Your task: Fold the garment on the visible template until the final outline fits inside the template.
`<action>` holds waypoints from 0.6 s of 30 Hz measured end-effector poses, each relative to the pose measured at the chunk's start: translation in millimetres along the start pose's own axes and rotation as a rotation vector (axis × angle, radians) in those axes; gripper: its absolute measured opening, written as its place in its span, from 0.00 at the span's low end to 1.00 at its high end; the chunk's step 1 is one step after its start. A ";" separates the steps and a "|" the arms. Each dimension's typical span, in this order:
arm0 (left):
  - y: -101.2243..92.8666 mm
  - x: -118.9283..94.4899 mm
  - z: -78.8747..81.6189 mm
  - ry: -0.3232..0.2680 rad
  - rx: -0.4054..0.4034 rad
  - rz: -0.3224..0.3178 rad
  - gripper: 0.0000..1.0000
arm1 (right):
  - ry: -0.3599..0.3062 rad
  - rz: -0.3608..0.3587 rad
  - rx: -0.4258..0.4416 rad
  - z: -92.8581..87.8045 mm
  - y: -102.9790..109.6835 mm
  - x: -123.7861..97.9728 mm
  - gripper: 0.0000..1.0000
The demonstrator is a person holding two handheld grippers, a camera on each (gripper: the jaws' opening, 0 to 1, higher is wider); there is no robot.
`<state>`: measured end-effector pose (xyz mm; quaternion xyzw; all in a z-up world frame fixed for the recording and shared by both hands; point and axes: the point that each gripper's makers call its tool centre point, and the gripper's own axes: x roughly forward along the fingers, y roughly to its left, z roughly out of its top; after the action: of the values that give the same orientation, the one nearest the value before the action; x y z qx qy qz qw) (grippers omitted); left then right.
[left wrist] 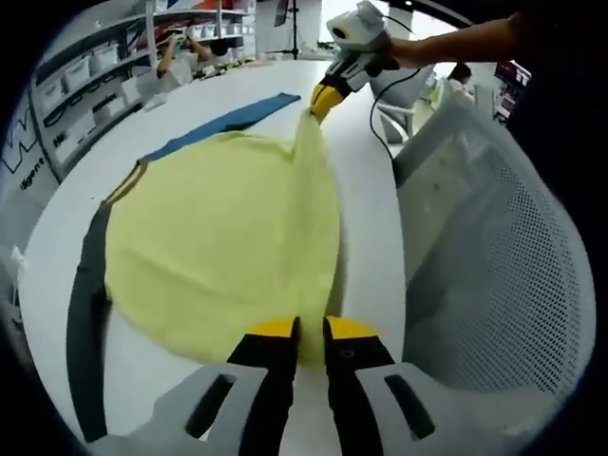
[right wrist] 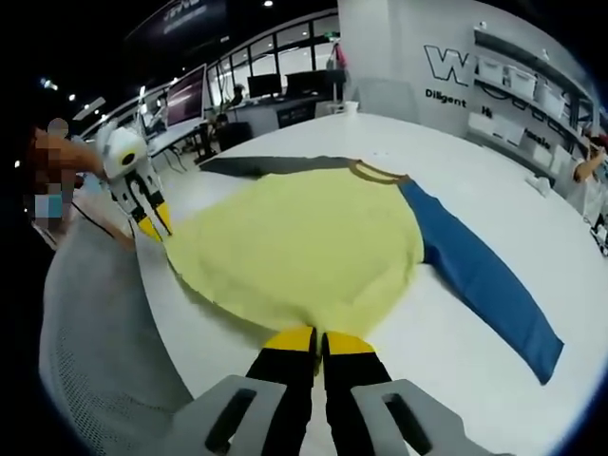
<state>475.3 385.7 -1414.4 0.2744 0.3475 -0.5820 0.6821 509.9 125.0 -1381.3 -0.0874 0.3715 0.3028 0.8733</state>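
Both grippers, left (left wrist: 309, 328) and right (right wrist: 318, 337), pinch the yellow shirt's (left wrist: 223, 252) hem on the table (left wrist: 366, 204). Barely started imo. Blue sleeve (right wrist: 484, 275) and dark sleeve (left wrist: 84, 328) unfolded.

A yellow garment (left wrist: 223, 242) with one blue sleeve (right wrist: 484, 275), one dark grey sleeve (left wrist: 85, 323), on a white table (left wrist: 366, 228).

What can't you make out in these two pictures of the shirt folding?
- Yellow long-sleeved shirt: its hem edge is hidden between the left gripper fingers in the left gripper view.
- Template outline: not discernible on the white table; the shirt may cover it.
- Blue sleeve: its cuff blurs near the edge of the right gripper view.
- Right gripper: the fabric held is hidden by its fingers.
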 end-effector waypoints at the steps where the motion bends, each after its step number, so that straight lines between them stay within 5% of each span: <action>1: 0.7 0.4 -2.5 0.001 -0.001 0.007 0.29 | 0.000 -0.001 0.001 0.0 -0.6 -0.2 0.00; 6: 8.9 -0.4 -18.0 0.004 -0.022 0.058 0.44 | 0.000 -0.007 0.007 0.7 -3.3 -1.5 0.00; 14: 9.9 5.2 -40.1 0.058 -0.014 0.102 0.41 | 0.004 -0.008 0.002 1.5 -3.8 -0.5 0.00; 18: 11.7 3.5 -42.0 0.071 0.008 0.115 0.28 | 0.006 -0.008 0.000 1.0 -4.2 -0.7 0.00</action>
<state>480.6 418.4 -1443.0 0.3170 0.3529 -0.5332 0.7005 512.6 121.7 -1380.3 -0.0895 0.3738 0.2992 0.8734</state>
